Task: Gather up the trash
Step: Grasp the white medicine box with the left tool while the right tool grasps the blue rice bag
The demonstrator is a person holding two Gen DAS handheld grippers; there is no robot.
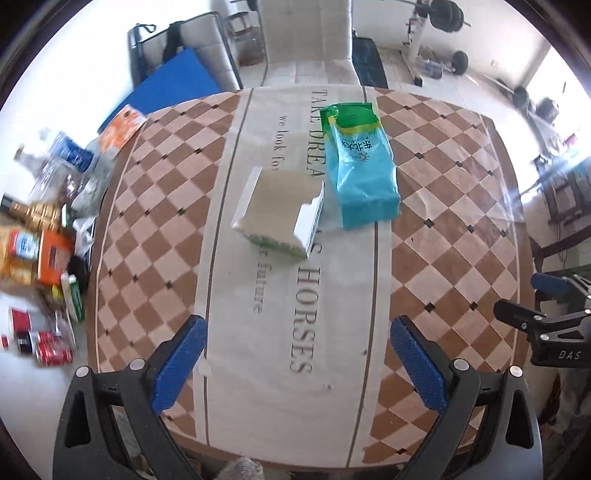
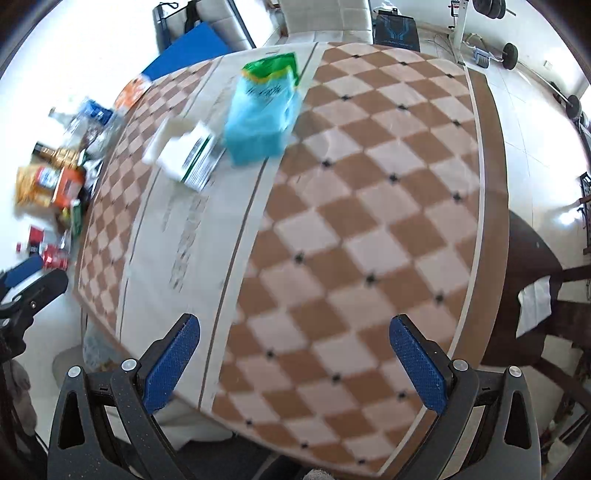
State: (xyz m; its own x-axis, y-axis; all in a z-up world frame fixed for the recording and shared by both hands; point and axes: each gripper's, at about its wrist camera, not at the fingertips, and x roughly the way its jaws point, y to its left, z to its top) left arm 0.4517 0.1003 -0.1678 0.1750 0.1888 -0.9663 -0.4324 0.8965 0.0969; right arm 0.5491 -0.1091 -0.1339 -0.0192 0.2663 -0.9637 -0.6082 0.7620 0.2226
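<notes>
Two pieces of trash sit on the checkered brown-and-cream cloth-covered desk (image 1: 155, 206), both on its pale central strip with printed lettering. One is a torn-open white cardboard box with green print (image 1: 279, 212), lying flat; the other is a crumpled turquoise-and-green plastic bag (image 1: 360, 162), just beside the box and further from the cameras. From the left wrist view their edges look to be touching, though that is hard to call. The left tool (image 1: 295, 365) hovers over the near end of the desk with its two blue-padded fingers (image 1: 181, 362) spread wide and nothing between them, box and bag well ahead of it. The right tool (image 2: 293, 363) is likewise spread wide and holding nothing, over the checkered half of the desk, with the same box (image 2: 186, 157) and bag (image 2: 258, 118) off to its upper left, blurred in that view. On the floor beyond the left edge of the desk lies a heap of assorted packages and red cans (image 1: 40, 258), too blurred to count. A flat blue board (image 1: 166, 92) lies past the far corner, and a weight bench with one loaded barbell (image 1: 443, 16) stands at the back.
</notes>
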